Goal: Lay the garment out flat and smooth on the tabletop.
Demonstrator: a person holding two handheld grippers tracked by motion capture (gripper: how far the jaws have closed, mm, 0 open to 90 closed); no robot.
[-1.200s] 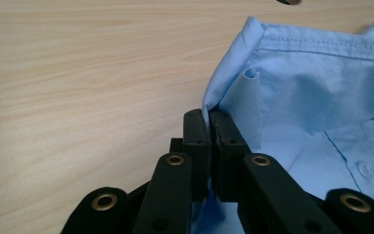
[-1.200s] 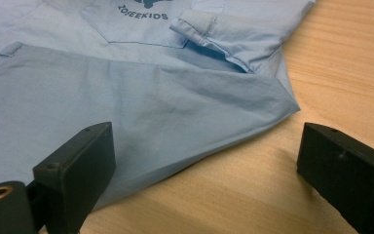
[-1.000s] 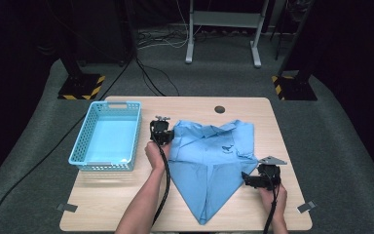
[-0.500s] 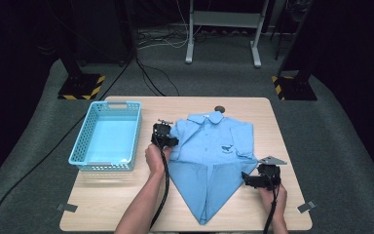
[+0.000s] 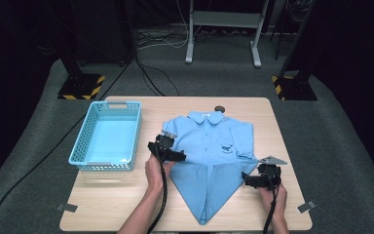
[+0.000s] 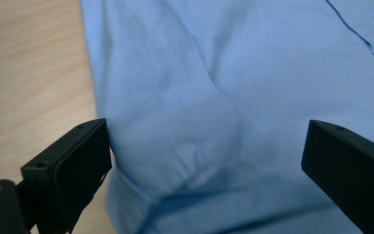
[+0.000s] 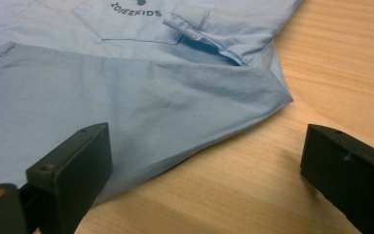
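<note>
A light blue child's shirt (image 5: 209, 151) lies on the wooden table (image 5: 126, 195), collar toward the far edge, its lower sides folded inward to a point near the front edge. My left gripper (image 5: 175, 156) hovers open over the shirt's left folded side (image 6: 190, 117); nothing is between its jaws. My right gripper (image 5: 250, 179) is open at the shirt's right folded edge (image 7: 175, 107), low over the table. The chest print reads ZOIEEKIDS (image 7: 135, 9).
A light blue plastic basket (image 5: 106, 136) sits at the table's left. A small dark round object (image 5: 219, 108) lies near the far edge behind the collar. Bare wood (image 7: 253, 185) lies to the right of the shirt. Cables trail from both grippers toward the front.
The shirt's upper part has been spread flat, with collar and shoulders now squared. My left gripper moved down and right along the shirt's left side; the right gripper stayed put.
</note>
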